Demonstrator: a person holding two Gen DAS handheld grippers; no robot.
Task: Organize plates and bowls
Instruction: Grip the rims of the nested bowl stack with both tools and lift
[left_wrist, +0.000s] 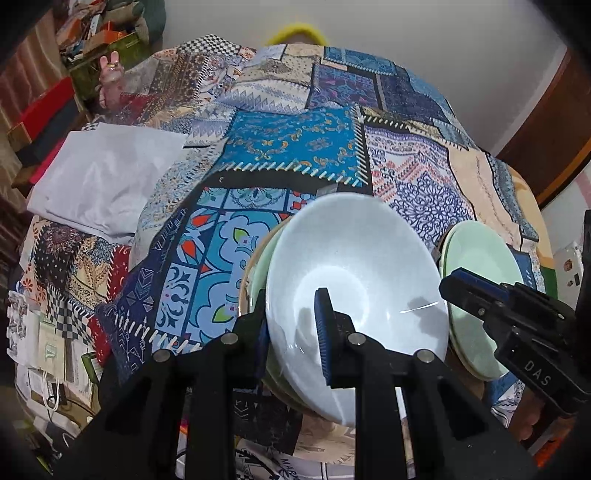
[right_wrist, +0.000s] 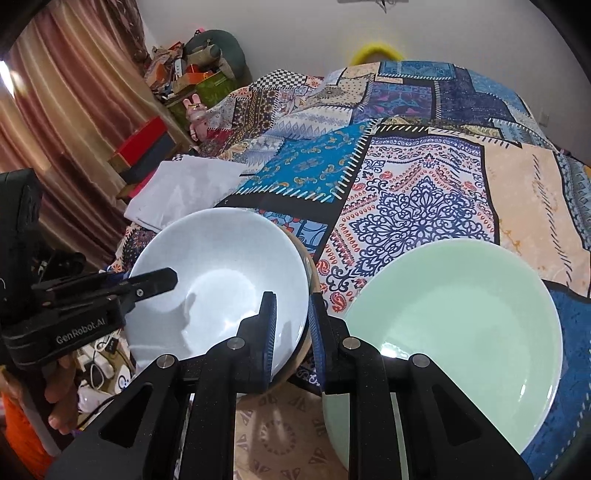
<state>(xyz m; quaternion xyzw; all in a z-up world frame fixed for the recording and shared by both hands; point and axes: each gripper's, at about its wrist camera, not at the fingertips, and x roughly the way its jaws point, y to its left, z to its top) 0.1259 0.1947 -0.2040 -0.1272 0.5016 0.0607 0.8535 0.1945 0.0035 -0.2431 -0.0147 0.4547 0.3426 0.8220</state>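
Left wrist view: the left gripper (left_wrist: 295, 332) is clamped on the rim of the white bowl (left_wrist: 354, 280), low and centre in frame, with more dishes nested under it. At the right edge the right gripper (left_wrist: 452, 282) reaches in at the green plate (left_wrist: 476, 325). Right wrist view: the right gripper (right_wrist: 291, 328) has its jaws drawn narrow, the plate's (right_wrist: 454, 321) left rim beside the right finger; whether it pinches that rim I can't tell. Patchwork bedspread (right_wrist: 413, 192) behind it all.
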